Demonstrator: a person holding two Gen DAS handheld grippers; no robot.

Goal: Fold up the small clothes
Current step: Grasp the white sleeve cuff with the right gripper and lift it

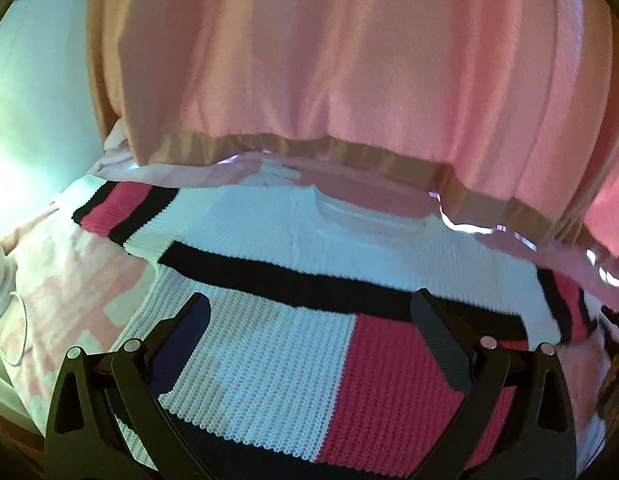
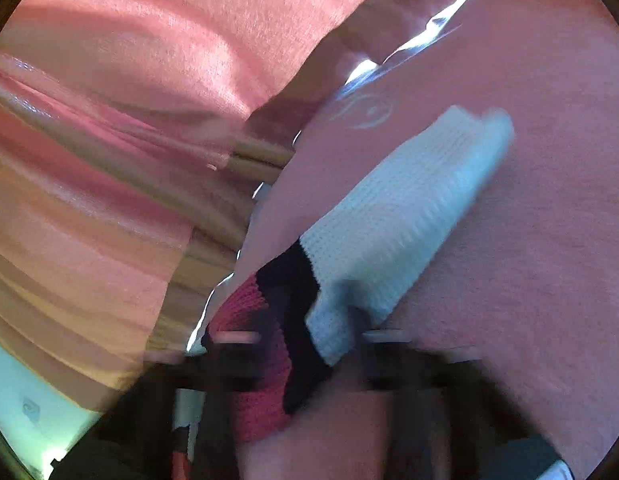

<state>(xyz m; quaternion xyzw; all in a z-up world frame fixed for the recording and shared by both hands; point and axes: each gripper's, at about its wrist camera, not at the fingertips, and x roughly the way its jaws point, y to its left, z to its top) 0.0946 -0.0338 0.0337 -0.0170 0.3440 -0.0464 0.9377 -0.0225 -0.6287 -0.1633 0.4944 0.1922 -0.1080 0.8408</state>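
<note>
Pink patchy cloth (image 1: 69, 276) covering the worktop, shiny plastic edge along the far side under a pink garment (image 1: 349, 60) worn by the person standing there. Knit sweater (image 1: 293, 272) spread flat across the middle of the worktop, neckline toward the far edge; white upper part, black band across the chest, white and pink-red blocks below, a dark blue patch by the near left. Sleeve with black-pink-black cuff stripes (image 1: 117, 212) lying out toward the far left corner. White round object with cord (image 1: 1, 280) at the left edge. Left tool (image 1: 321, 344) spread wide, hovering low over the sweater's lower body, fingers (image 1: 437, 340) gripping nothing. Right wrist view heavily motion-blurred: right tool (image 2: 305, 344) close on the other sleeve (image 2: 389, 220), striped cuff bunched at the fingers, white part running away over the pink cloth; grip looks likely but cannot tell whether pinched or merely touching. Striped pink fabric filling the left of that view.
</note>
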